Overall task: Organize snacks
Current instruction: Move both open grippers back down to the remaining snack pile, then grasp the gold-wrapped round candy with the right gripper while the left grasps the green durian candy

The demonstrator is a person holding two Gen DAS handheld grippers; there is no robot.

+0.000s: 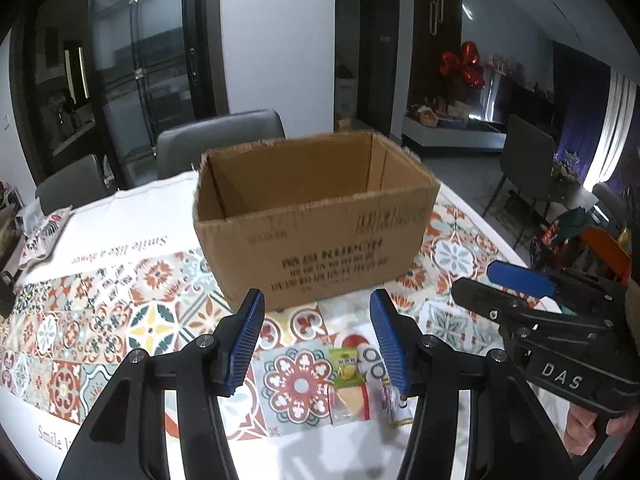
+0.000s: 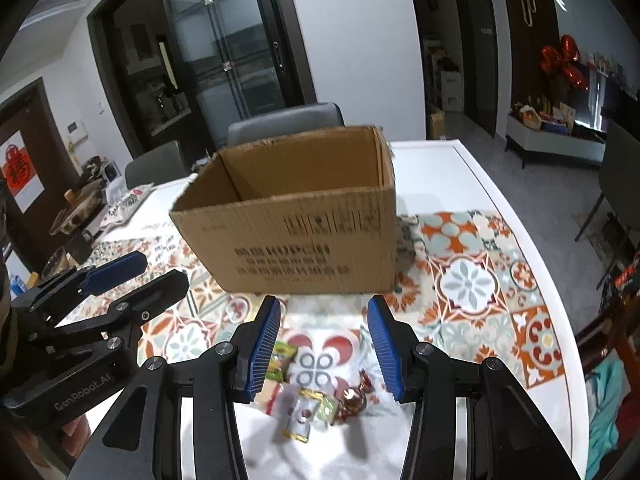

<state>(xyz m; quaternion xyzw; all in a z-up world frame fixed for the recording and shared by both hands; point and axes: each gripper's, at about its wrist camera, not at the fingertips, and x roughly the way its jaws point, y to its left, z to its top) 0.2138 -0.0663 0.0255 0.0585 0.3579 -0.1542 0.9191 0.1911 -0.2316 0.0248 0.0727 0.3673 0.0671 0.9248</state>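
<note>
below right hand-held gripper (image 2: 324,344), snack packets (image 2: 320,404), untouched, cardboard box (image 2: 296,240) beyond

Right gripper (image 2: 323,344): jaws apart, nothing between the blue pads.
Snacks (image 2: 316,392): small wrapped pieces, near, on the table under the gripper.
Box (image 2: 296,236): open cardboard, far behind the snacks.
Left gripper (image 2: 132,276): at left, jaws apart, holding nothing.
Tablecloth (image 2: 472,276): patterned tiles.

Cardboard box (image 2: 296,216) on the table (image 2: 460,168) at 12 o'clock, snack packets (image 2: 316,400) on the tablecloth (image 2: 472,276) before it at 6, chair (image 2: 288,120) behind
</note>
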